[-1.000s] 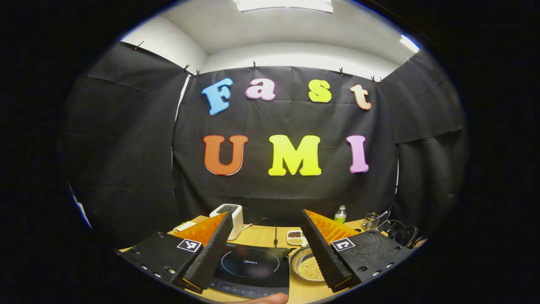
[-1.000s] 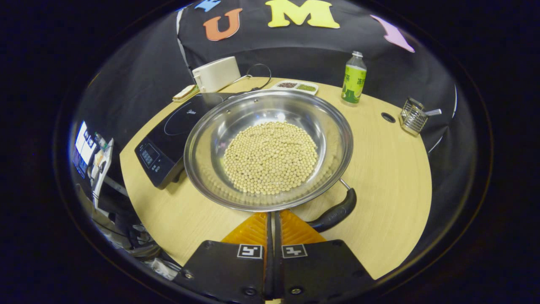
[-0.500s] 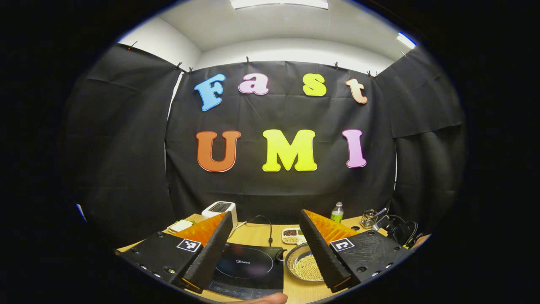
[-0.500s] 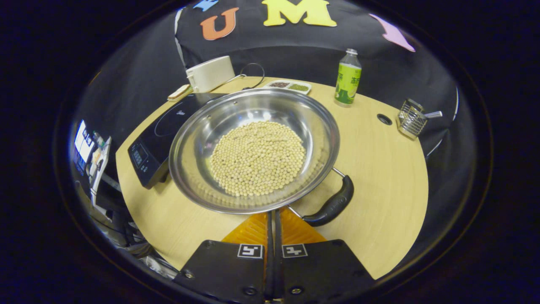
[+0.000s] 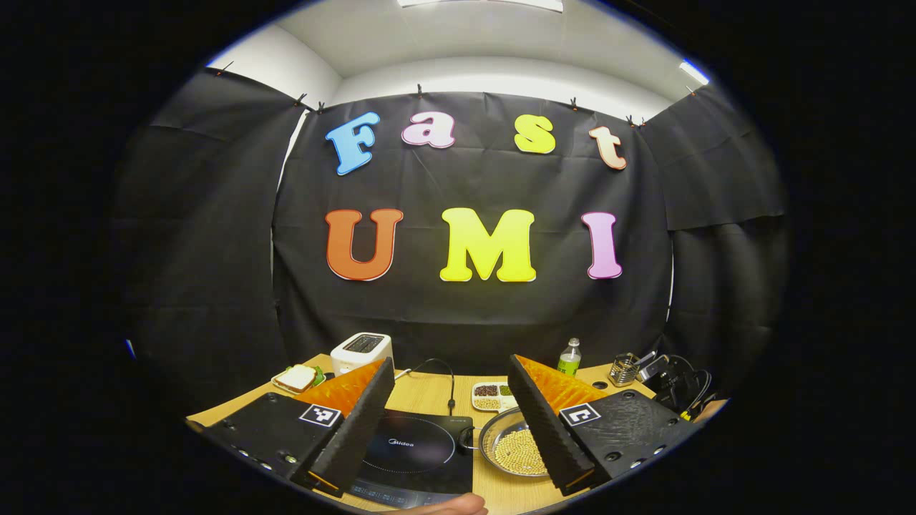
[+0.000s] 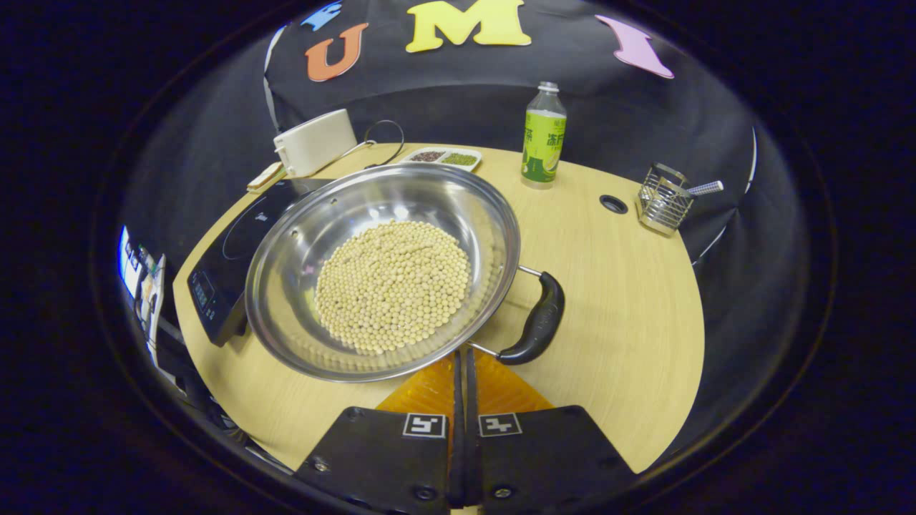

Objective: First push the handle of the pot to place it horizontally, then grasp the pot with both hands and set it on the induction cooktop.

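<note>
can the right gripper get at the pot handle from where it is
Probably yes: the right gripper, jaws closed, sits at the pot rim beside the black handle, with only bare table around it.

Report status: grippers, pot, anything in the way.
Left gripper open, held high and back. Right gripper shut, tips at pot rim beside handle. Pot on table, touching cooktop. Cooktop top bare.
</note>
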`<state>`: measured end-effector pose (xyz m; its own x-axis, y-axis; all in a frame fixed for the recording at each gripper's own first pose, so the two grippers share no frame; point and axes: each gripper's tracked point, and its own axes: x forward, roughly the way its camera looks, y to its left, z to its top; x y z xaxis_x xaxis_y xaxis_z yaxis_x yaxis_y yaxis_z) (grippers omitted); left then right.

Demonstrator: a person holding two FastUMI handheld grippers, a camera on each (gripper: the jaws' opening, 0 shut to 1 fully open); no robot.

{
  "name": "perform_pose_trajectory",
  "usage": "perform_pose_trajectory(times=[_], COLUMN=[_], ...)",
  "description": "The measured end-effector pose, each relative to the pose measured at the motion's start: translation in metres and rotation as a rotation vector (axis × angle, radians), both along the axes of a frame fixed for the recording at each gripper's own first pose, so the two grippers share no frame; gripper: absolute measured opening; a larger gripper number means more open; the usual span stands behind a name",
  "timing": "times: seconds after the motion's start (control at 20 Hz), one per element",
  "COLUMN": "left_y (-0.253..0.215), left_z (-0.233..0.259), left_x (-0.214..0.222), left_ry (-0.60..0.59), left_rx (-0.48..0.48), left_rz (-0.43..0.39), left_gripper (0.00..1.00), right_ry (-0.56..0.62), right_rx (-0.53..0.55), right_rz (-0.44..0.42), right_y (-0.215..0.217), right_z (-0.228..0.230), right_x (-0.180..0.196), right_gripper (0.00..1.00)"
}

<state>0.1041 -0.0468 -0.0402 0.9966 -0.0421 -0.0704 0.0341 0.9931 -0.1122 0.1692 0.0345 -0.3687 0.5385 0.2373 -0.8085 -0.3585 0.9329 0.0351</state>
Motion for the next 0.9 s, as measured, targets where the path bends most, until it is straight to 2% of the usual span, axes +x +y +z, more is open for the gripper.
perform_pose_trajectory(times=[0.15, 0.2, 0.35, 0.4, 0.5, 0.7, 0.8, 0.9], left_y=[-0.011, -0.014, -0.018, -0.02, -0.027, -0.049, -0.05, -0.049], left_z=[-0.008, -0.013, -0.027, -0.033, -0.046, -0.074, -0.094, -0.111], left_x=[0.008, 0.01, 0.018, 0.022, 0.029, 0.043, 0.05, 0.059], left_ry=[0.025, 0.036, 0.073, 0.089, 0.123, 0.194, 0.239, 0.273], left_rx=[-0.008, -0.008, -0.006, -0.009, -0.024, -0.032, -0.004, 0.028], left_rz=[-0.026, -0.033, -0.04, -0.043, -0.059, -0.107, -0.092, -0.06], left_gripper=[0.96, 0.96, 0.96, 0.96, 0.96, 0.95, 0.95, 0.95], right_ry=[-0.031, -0.032, -0.023, -0.023, -0.047, -0.14, -0.205, -0.265], right_rx=[-0.02, -0.017, 0.02, 0.035, 0.038, 0.054, 0.057, 0.048], right_rz=[-0.032, -0.041, -0.069, -0.077, -0.086, -0.089, -0.115, -0.145], right_y=[-0.009, -0.01, -0.012, -0.012, -0.015, -0.016, -0.02, -0.024], right_z=[0.002, 0.002, 0.003, 0.006, 0.013, 0.04, 0.056, 0.068], right_x=[0.014, 0.017, 0.019, 0.018, 0.015, 0.012, 0.014, 0.018], right_gripper=[0.0, 0.04, 0.04, 0.01, 0.04, 0.04, 0.04, 0.13])
